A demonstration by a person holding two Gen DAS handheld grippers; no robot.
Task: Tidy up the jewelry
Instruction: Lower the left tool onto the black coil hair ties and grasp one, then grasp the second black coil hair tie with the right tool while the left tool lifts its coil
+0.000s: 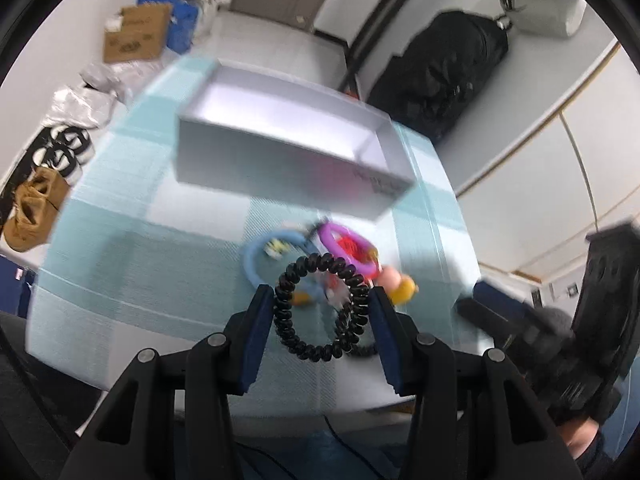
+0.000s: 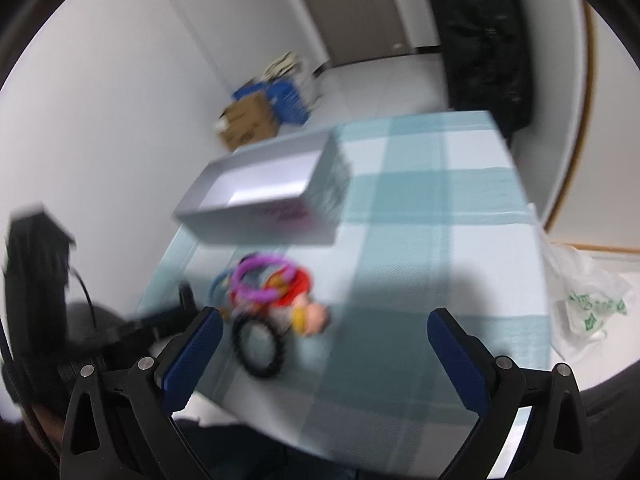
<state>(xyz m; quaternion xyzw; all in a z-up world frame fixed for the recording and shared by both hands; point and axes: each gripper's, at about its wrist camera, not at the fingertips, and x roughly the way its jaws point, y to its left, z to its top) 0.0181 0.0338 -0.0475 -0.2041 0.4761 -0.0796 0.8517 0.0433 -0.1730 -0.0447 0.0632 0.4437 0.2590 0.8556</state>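
My left gripper (image 1: 320,294) is shut on a black spiral hair tie (image 1: 282,312), whose coil spans the gap between both blue pads and hangs a little above the checked tablecloth (image 1: 140,260). Just beyond it lies a small pile: a purple ring (image 1: 332,240), a light blue ring (image 1: 250,264) and a small doll-like charm (image 1: 400,284). An open grey box (image 1: 280,160) stands behind the pile. My right gripper (image 2: 326,316) is open over the cloth with nothing between its fingers. In its blurred view the black tie (image 2: 240,344) and the purple rings (image 2: 256,276) lie near its left finger, in front of the box (image 2: 260,224).
On the floor to the left are a cardboard box (image 1: 136,32), blue bags (image 1: 182,24) and brown shoes (image 1: 32,208). A black suitcase (image 1: 440,72) stands behind the table. A white plastic bag (image 2: 580,304) hangs off the table's right edge.
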